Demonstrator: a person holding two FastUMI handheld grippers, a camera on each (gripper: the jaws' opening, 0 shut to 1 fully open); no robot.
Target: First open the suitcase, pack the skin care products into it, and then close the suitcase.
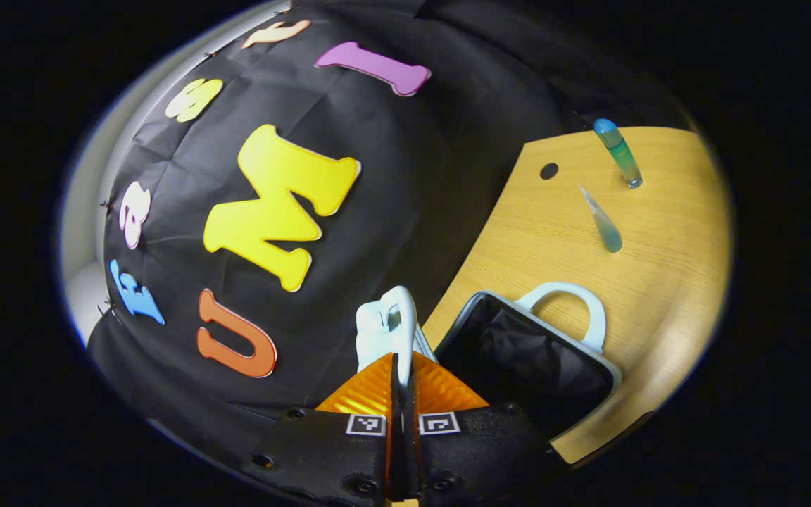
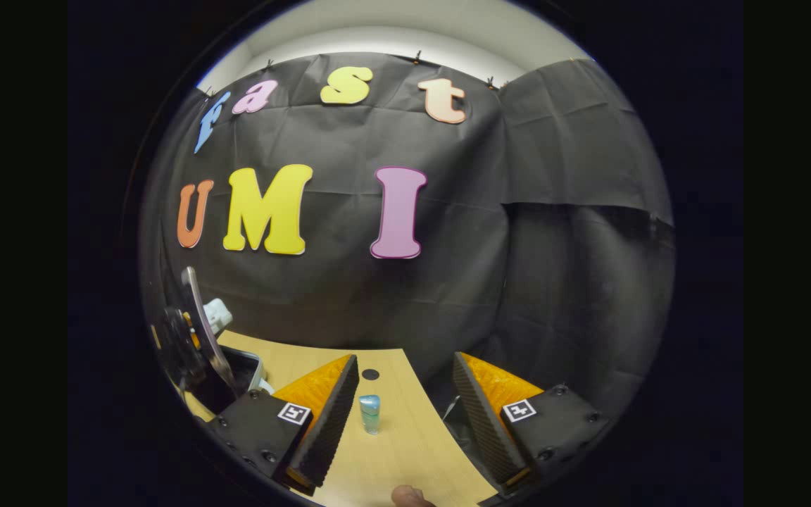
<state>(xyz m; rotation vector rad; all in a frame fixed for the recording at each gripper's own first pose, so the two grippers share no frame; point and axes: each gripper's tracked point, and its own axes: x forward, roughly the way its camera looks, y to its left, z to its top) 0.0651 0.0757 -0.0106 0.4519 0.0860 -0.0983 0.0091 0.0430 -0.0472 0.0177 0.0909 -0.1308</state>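
On the wooden table [image 1: 659, 282] the suitcase [image 1: 539, 366] lies open, its dark lined inside showing and nothing packed in it that I can see. My left gripper [image 1: 401, 380] has its fingers pinched nearly together on the pale edge of the lid [image 1: 384, 327], by the lid's handle, holding it up; the case's other handle [image 1: 574, 303] rests on the wood beside the open half. So I judge the opening done, the packing not begun, and the closing last of all. Two skin care products wait well apart from the case: an upright tube with a blue cap [image 1: 617, 151] near the far edge, and a slim clear tube [image 1: 601, 222] lying flat between it and the suitcase. My right gripper [image 2: 405, 415] is spread wide and holds nothing, pointed at the upright tube, which stands on the table between its fingers but farther off. The tabletop is light wood grain with a small dark hole [image 1: 549, 170] in it. Black cloth [image 2: 553, 246] hangs behind it, with pale wall above.
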